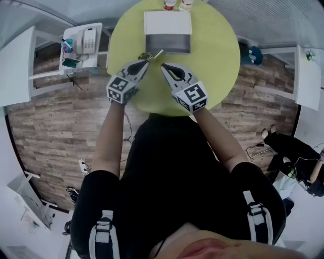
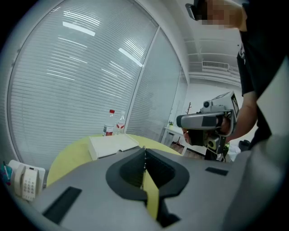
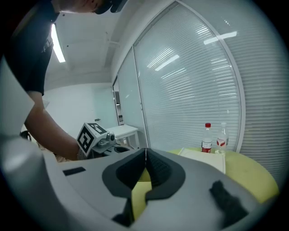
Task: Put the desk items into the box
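On the round yellow-green table [image 1: 212, 55] a white box [image 1: 167, 23] stands at the far side with its grey inside open toward me. It also shows as a flat white box [image 2: 113, 145] in the left gripper view and as a white box [image 3: 203, 158] in the right gripper view. My left gripper [image 1: 147, 60] hovers just before the box, its jaws shut on a thin flat item [image 1: 153, 54] that sticks out toward the box. That item is seen edge-on at the left gripper's [image 2: 144, 152] tips. My right gripper [image 1: 164, 66] floats beside it, shut, and the right gripper's [image 3: 145, 152] jaws show nothing between them.
Two bottles [image 1: 174, 4] stand behind the box at the table's far edge. A white side table [image 1: 96, 30] with a desk phone [image 1: 86, 40] is at the left. White tables [image 1: 306, 76] stand at the right. Wooden floor surrounds the table.
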Motion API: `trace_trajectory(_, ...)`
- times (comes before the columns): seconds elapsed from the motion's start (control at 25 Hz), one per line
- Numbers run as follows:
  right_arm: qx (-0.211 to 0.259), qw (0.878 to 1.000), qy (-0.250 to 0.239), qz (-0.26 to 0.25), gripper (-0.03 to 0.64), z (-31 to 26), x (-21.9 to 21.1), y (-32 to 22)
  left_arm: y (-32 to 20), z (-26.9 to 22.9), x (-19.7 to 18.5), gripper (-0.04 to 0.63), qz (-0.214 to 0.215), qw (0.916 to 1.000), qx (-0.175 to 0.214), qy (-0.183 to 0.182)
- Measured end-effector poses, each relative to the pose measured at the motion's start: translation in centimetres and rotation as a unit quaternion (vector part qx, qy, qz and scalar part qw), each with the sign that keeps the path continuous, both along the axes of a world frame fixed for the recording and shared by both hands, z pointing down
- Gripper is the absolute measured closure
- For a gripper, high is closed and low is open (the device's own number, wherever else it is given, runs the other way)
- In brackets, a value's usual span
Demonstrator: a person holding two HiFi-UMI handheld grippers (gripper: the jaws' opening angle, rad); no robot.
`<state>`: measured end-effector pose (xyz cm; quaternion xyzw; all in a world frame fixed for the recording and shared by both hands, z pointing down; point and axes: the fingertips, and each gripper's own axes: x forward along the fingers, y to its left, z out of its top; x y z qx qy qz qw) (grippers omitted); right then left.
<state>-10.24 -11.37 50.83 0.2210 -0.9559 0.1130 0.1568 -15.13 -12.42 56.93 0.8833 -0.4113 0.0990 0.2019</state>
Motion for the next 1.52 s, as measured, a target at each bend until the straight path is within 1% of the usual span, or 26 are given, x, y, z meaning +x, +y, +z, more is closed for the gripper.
trace_trajectory(0.28,0.010,1.000,0.004,0.017,0.600,-0.8,1.2,-2.4,-2.4,-1.5,1.9,0.578,0.023,0.9996,0.017,-0.004)
trace_trajectory(0.6,0.014,0.999,0.005,0.035,0.600,-1.1,2.7,-5.2,-4.9,-2.2,3.7,0.578,0.036,0.9990,0.027,-0.005)
trace_trajectory(1.08,0.001,0.998,0.006,0.058,0.600,0.7,5.1,-8.6,-9.3,0.3,6.8,0.578,0.065,0.9977,0.016,-0.010)
trace_trajectory(1.36,-0.003,0.998,0.015,0.061,0.600,1.9,6.2,-10.2,-11.9,2.4,8.2,0.578,0.078,0.9968,-0.003,-0.012)
trace_trajectory(1.52,-0.009,0.997,0.013,0.071,0.600,2.9,7.0,-11.5,-12.6,3.9,8.8,0.578,0.083,0.9963,-0.015,-0.018)
